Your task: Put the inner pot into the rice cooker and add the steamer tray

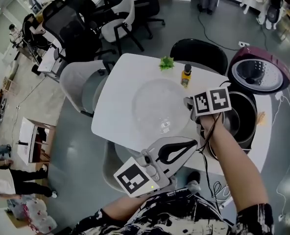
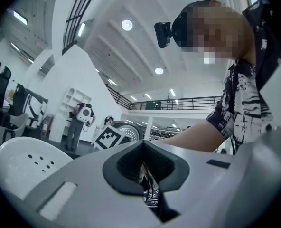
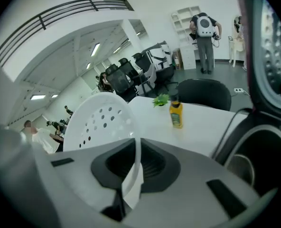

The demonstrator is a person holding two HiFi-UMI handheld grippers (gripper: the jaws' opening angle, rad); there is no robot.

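The right gripper [image 3: 131,175] is pinched on the thin rim of the steamer tray [image 3: 98,122], and the white perforated dish rises away from its jaws. An edge grip like this suits a light, shallow tray, since it leaves the underside free to be lowered onto a rim. In the head view the right gripper [image 1: 191,105] sits at the tray's right edge, the side nearest the cooker, so the carry should be short. The steamer tray [image 1: 157,106] lies over the middle of the white table [image 1: 113,116]; whether it rests on the surface or is just lifted off cannot be told. The left gripper [image 2: 143,175] has its jaws pressed together on nothing: only the person's patterned shirt shows through the slit. It points up toward the person, and in the head view the left gripper [image 1: 184,147] is held low and close to the body, apparently parked out of the way. To the right stands the rice cooker [image 1: 253,133] with its lid [image 1: 257,75] swung up and open. A dark inner pot [image 1: 240,114] appears to be seated inside already, so adding the tray looks like the remaining step. Beyond the tray, a yellow bottle [image 1: 185,76] and a green sprig [image 1: 166,62] stand at the table's far edge, clear of the likely path to the cooker.
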